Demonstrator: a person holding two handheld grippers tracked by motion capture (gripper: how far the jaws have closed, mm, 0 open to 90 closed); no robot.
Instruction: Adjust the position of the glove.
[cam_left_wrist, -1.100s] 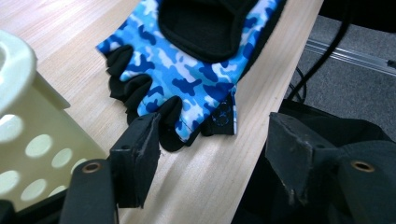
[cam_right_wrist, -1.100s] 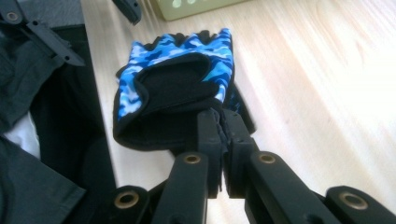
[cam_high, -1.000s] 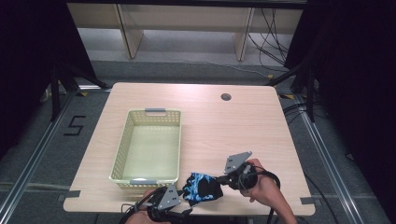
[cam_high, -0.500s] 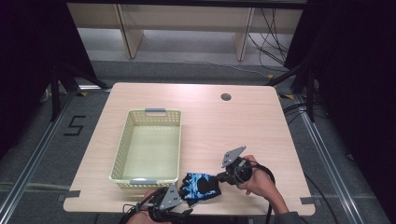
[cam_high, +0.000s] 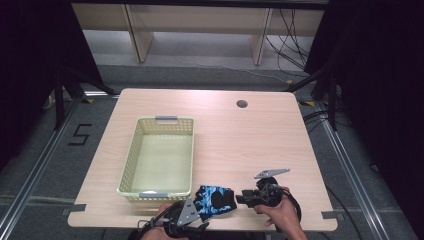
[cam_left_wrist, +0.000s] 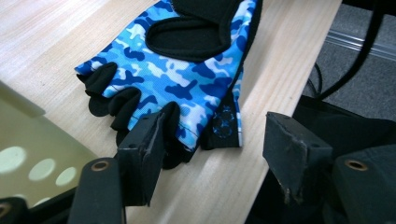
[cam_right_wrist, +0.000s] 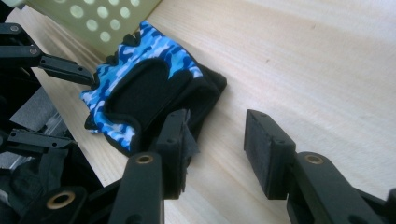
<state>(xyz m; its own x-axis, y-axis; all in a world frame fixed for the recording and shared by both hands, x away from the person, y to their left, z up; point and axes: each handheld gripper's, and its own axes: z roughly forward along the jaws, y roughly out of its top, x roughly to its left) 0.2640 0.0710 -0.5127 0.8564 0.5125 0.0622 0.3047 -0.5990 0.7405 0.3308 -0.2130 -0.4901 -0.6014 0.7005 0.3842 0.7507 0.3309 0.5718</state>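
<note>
Basket (cam_high: 159, 157): pale yellow, perforated, standing on the bench (cam_high: 240, 135); all positions below are given relative to it. Left claw (cam_high: 192, 220): held at the bench's near edge, just in front of the basket's near right corner. Its jaws stand apart; one pad (cam_left_wrist: 142, 156) touches the finger end of the glove, the other pad hangs clear past the bench edge, so nothing is gripped. Glove (cam_high: 215, 198): fingerless, blue camouflage with black palm padding, lying flat on the bench just right of the basket's near right corner, finger openings turned toward the left claw. Right claw (cam_high: 242, 197): farther right of the basket, at the glove's cuff end. Its jaws have just been opening and now stand partly apart; the cuff (cam_right_wrist: 205, 98) lies just beside one pad, with bare bench between the jaws.
</note>
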